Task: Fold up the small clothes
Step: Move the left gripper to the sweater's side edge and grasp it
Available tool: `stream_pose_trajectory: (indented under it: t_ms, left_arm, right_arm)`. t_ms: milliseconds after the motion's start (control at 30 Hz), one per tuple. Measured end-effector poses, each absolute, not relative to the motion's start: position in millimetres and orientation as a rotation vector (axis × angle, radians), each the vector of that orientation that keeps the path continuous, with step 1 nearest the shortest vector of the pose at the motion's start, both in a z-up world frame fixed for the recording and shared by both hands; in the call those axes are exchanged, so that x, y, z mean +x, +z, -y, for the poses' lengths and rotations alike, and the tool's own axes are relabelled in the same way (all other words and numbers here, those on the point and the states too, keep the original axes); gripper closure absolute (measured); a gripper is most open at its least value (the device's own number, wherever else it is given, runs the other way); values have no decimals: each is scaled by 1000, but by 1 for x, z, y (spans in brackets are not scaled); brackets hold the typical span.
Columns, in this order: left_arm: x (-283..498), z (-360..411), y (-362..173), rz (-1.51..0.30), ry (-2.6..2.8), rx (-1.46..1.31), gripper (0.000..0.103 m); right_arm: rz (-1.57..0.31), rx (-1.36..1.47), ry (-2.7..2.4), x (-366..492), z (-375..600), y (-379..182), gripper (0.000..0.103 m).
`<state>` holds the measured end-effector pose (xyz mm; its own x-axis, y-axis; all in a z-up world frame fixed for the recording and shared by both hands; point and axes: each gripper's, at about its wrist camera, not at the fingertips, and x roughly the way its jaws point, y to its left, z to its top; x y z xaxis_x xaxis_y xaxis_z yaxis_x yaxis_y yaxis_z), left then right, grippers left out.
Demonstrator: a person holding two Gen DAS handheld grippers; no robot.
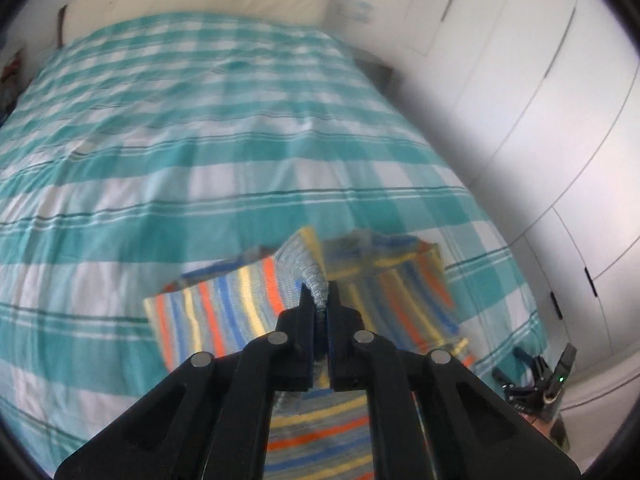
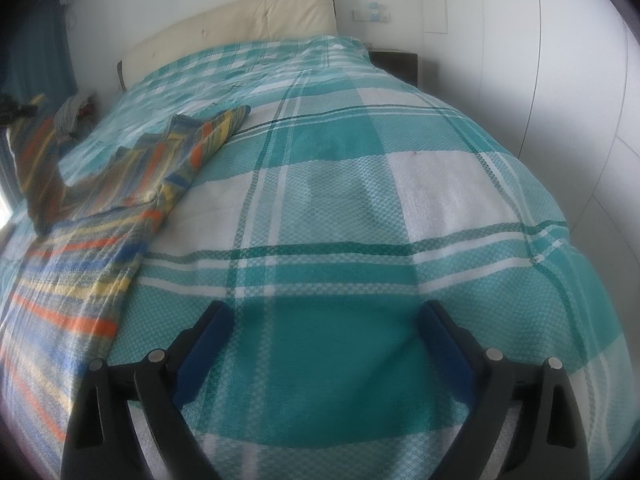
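Note:
A small garment with orange, blue and yellow stripes (image 1: 224,312) lies partly on the teal-and-white checked bedspread (image 1: 200,140). My left gripper (image 1: 320,294) is shut on a bunched grey-blue edge of it and holds that part up off the bed, the cloth draping to both sides of the fingers. In the right wrist view the same garment (image 2: 80,240) spreads across the bed's left side, one end raised at the far left. My right gripper (image 2: 326,320) hangs open over bare bedspread (image 2: 340,184), nothing between its blue pads (image 2: 200,352). It also shows low at the right as the right gripper (image 1: 516,366).
A cream padded headboard (image 2: 260,16) closes the bed's far end. White wardrobe doors (image 1: 540,100) run along the right. A dark nightstand (image 2: 394,62) stands by the far right corner. A small heap of clothes (image 2: 76,114) and a dark curtain (image 2: 36,48) are at the far left.

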<state>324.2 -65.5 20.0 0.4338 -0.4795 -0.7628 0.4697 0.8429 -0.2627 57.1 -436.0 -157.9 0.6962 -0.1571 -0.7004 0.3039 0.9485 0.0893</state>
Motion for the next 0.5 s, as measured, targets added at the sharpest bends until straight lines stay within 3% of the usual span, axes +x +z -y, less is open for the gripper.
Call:
stream_pose_trajectory:
  t_ms: [33,100,133,300,500]
  left_arm:
    - [325,83,10,-971,-625,-13,86]
    - [327,108,-10,-1021,-590,25,26]
    - [323,111,-16,-1016,-536,45,20]
    - [311,67,-23,-1020,-465,33,19]
    - [295,-23,-29,-990,-274,222,16]
  right_arm:
    - [-759,205,-259,57,436,-158,9]
    - [-759,205,-259,57,436,-158,9]
    - [-759,205,-259,57,436,-158,9]
    - [-758,208,-255,57,437,-157,8]
    - [-769,191,-264,58,435,-157,8]
